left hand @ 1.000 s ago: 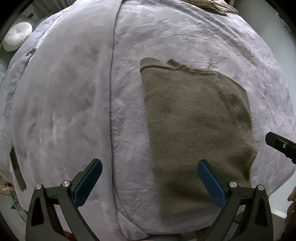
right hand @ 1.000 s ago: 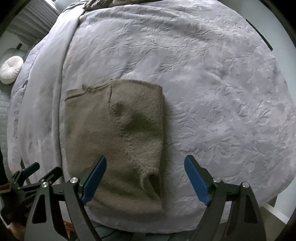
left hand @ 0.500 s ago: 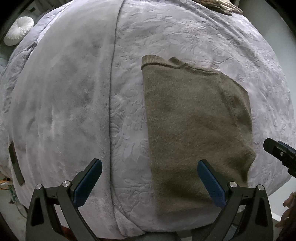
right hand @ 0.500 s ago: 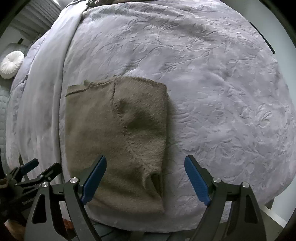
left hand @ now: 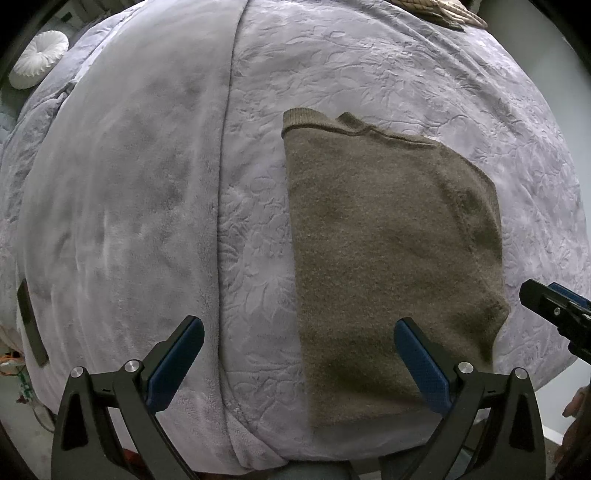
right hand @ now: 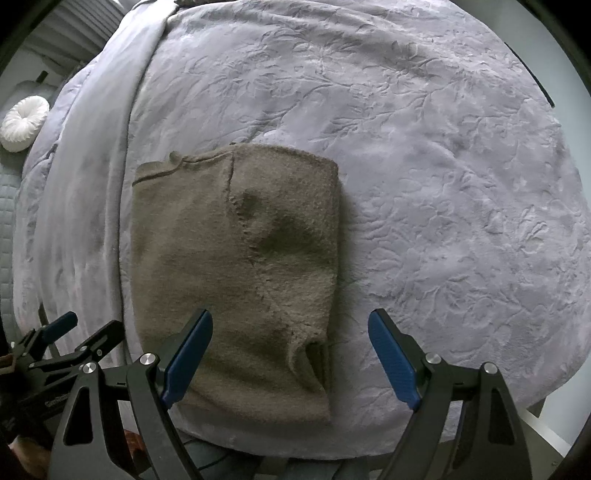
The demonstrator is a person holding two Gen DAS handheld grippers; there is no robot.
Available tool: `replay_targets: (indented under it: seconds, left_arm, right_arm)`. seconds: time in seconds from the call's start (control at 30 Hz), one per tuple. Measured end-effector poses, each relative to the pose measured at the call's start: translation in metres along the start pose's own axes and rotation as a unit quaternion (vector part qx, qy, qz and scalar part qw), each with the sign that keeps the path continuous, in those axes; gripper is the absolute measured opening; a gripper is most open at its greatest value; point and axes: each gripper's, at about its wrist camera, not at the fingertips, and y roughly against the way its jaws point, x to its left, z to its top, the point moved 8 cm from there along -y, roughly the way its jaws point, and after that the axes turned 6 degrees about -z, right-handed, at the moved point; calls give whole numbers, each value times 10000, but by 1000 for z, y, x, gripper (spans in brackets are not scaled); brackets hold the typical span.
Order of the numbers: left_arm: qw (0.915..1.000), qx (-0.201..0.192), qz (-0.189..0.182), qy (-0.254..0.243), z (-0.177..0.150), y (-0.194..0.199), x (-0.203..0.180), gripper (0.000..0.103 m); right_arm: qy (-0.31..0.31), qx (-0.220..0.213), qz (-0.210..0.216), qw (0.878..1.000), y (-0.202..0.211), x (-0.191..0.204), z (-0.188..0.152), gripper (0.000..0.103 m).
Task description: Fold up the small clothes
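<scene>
A folded olive-brown sweater (left hand: 388, 266) lies flat near the foot edge of your bed's lavender blanket (left hand: 129, 184). Your left claw (left hand: 299, 363) and right claw (right hand: 290, 360) hover above it, both spread apart, holding nothing.

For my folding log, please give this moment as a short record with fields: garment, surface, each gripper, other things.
garment: brown knit sweater, partly folded, lying flat
surface: lilac embossed bedspread
garment place: near the bed's front edge
left gripper: jaws open, empty, above the sweater's left edge
right gripper: jaws open, empty, above the sweater's lower right corner
other things: round white pleated cushion at far left; woven item at far edge, unclear
</scene>
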Motion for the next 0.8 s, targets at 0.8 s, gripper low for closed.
replay_targets:
  seconds: [0.8]
  left_arm:
    - [10000, 27, 18, 49, -1, -1, 3, 103]
  right_arm:
    - [-36, 160, -151, 9998, -5, -1, -5, 88]
